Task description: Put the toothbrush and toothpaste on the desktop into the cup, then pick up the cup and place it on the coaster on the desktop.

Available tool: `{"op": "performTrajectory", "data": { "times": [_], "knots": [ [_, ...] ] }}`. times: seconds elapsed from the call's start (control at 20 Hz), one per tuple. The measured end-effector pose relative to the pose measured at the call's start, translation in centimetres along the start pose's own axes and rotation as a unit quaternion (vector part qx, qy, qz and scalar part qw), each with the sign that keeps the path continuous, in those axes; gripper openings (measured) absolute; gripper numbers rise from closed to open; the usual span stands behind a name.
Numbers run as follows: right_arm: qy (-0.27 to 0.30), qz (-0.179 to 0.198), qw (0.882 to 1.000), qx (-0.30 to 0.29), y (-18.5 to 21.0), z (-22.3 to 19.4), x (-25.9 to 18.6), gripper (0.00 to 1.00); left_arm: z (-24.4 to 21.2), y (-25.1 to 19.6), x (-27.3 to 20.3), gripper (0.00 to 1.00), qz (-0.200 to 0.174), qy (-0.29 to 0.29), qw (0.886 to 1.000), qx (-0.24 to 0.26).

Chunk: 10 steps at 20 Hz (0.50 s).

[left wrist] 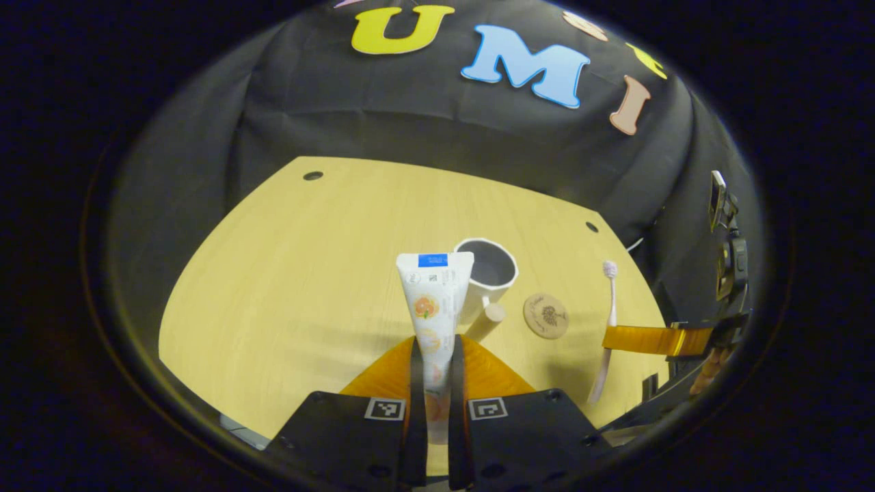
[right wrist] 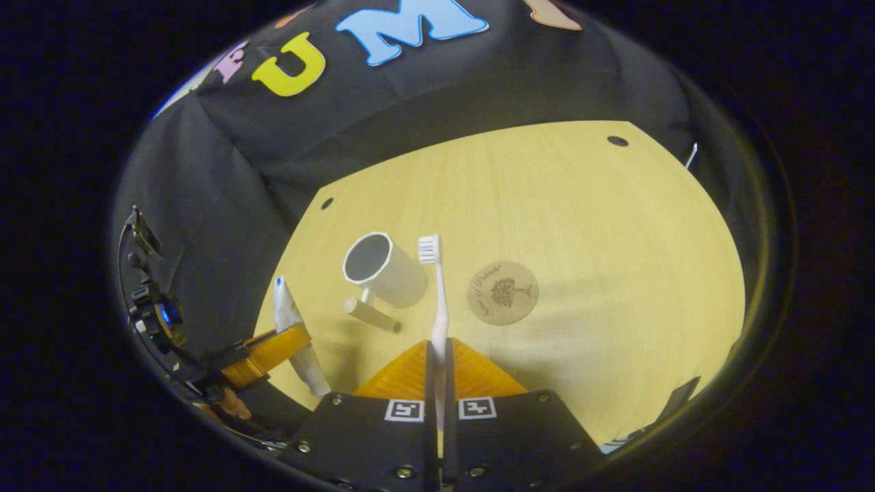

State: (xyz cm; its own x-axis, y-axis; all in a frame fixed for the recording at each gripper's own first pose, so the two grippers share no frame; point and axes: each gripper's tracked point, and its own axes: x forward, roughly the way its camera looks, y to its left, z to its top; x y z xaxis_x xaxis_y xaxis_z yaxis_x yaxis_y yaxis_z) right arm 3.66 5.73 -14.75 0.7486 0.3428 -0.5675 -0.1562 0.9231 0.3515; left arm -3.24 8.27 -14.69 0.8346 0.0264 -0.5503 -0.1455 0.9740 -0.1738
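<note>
My left gripper [left wrist: 436, 355] is shut on a white toothpaste tube [left wrist: 435, 301], held upright above the table with its flat end up. The same tube [right wrist: 294, 328] appears at the lower left of the right gripper view, in the other gripper [right wrist: 270, 350]. My right gripper [right wrist: 439, 359] is shut on a pale pink toothbrush [right wrist: 438, 301], bristles up. That toothbrush [left wrist: 608, 321] shows at the right of the left gripper view, clamped by the right gripper [left wrist: 649, 339]. A white cup [left wrist: 487, 273] with a wooden handle [left wrist: 487, 320] stands upright and empty in mid-table, also seen as the cup [right wrist: 384, 268]. A round wooden coaster [left wrist: 545, 315] lies beside it; the coaster [right wrist: 502, 292] is bare.
The light wooden table [left wrist: 287, 287] has small dark holes near its far corners [left wrist: 313, 175]. Black cloth walls close in behind it. A hand [right wrist: 225, 403] holds the left gripper at the lower left of the right gripper view. Camera gear [left wrist: 728, 232] hangs at the right.
</note>
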Motion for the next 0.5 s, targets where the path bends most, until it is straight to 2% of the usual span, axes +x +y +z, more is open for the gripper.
{"op": "performTrajectory", "data": {
  "times": [0.25,0.5],
  "knots": [
    [-0.061,0.015,0.998,-0.01,0.9,3.0,-1.5,0.04,3.7,-0.4,0.0,0.18,-0.015,-0.09,0.996,0.017],
    [-0.118,0.013,0.992,-0.032,1.6,5.7,-2.7,0.04,8.2,-1.5,0.9,0.19,-0.033,-0.165,0.985,0.034]
  ]
}}
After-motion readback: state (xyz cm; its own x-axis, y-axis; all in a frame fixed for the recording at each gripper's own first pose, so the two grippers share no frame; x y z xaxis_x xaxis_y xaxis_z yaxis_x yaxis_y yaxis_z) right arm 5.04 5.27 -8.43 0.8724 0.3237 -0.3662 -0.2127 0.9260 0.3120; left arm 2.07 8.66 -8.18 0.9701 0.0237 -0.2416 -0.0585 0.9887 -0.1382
